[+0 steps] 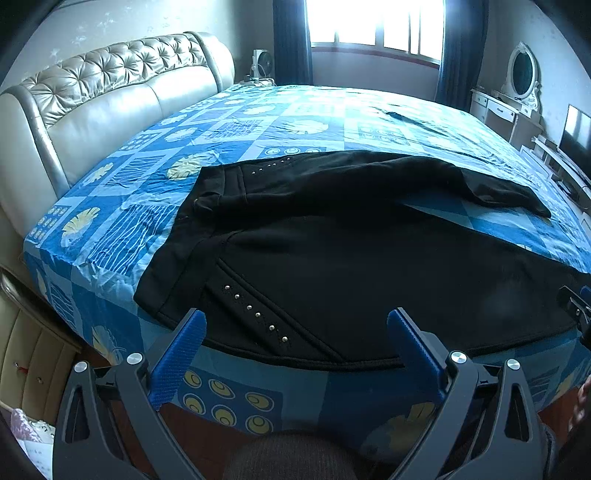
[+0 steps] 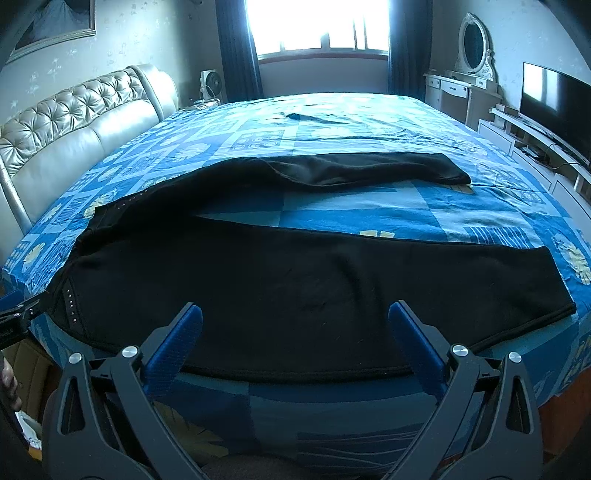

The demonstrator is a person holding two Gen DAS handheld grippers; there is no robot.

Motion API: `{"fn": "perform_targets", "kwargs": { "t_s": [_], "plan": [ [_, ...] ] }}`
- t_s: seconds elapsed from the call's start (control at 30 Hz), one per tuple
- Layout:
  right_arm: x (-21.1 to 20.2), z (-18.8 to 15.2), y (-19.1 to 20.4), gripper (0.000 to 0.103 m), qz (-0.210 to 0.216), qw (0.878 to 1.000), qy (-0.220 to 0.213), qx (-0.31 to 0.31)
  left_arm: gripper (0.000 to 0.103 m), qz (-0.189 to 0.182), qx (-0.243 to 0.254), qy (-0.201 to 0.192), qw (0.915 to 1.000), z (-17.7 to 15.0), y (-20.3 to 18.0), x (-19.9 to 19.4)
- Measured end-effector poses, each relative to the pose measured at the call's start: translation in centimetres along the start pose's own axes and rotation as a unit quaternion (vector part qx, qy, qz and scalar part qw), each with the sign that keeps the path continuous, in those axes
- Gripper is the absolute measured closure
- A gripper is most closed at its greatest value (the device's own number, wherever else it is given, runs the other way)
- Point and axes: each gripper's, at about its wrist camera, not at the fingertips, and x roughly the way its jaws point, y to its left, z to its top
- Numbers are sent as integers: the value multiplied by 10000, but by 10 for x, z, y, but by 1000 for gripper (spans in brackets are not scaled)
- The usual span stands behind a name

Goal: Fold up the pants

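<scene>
1. My left gripper (image 1: pixel 295 332) sits at the bottom of its frame, level, aimed across the bed (image 1: pixel 295 110). Its blue fingers (image 1: pixel 184 354) are spread wide with nothing between them.
2. My right gripper (image 2: pixel 295 328) holds the same pose low in its frame. Its fingers (image 2: pixel 177 339) are also fully apart and grip nothing.
3. The black pants (image 1: pixel 351 258) lie spread on the patterned sheet, filling the middle of both frames. The waist is toward the left, near the headboard (image 1: pixel 110 92); the legs run toward the right.
4. Both sets of fingertips overlap the near hem of the pants in the frame. I cannot tell whether they touch the fabric.
5. In the left view, the near leg is cut off at the right edge, where a sliver of the right gripper shows.
6. In the right view, the waistband at far left is partly covered by the left gripper's tip.
7. A dark strip (image 2: pixel 317 119) near the top centre of the bed is too small to identify.
8. The window (image 2: pixel 317 26) is blown out white.
</scene>
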Motion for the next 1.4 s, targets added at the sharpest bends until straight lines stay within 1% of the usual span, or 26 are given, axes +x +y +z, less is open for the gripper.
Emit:
{"fn": "perform_targets", "kwargs": {
  "t_s": [0.4,0.43,1.13,1.4],
  "plan": [
    [-1,-2,7,2,5,10000,3,11,5,7,8,3,10000,-2,0,-1],
    [0,0,0,2,29,10000,2,28,5,2,9,8,10000,-2,0,-1],
    [0,-1,1,2,33,10000,14,11,5,7,0,12,10000,-3,-2,-1],
    [-1,-2,4,2,56,10000,37,15,5,-91,190,-91,9997,-3,-8,-6]
  ]
}}
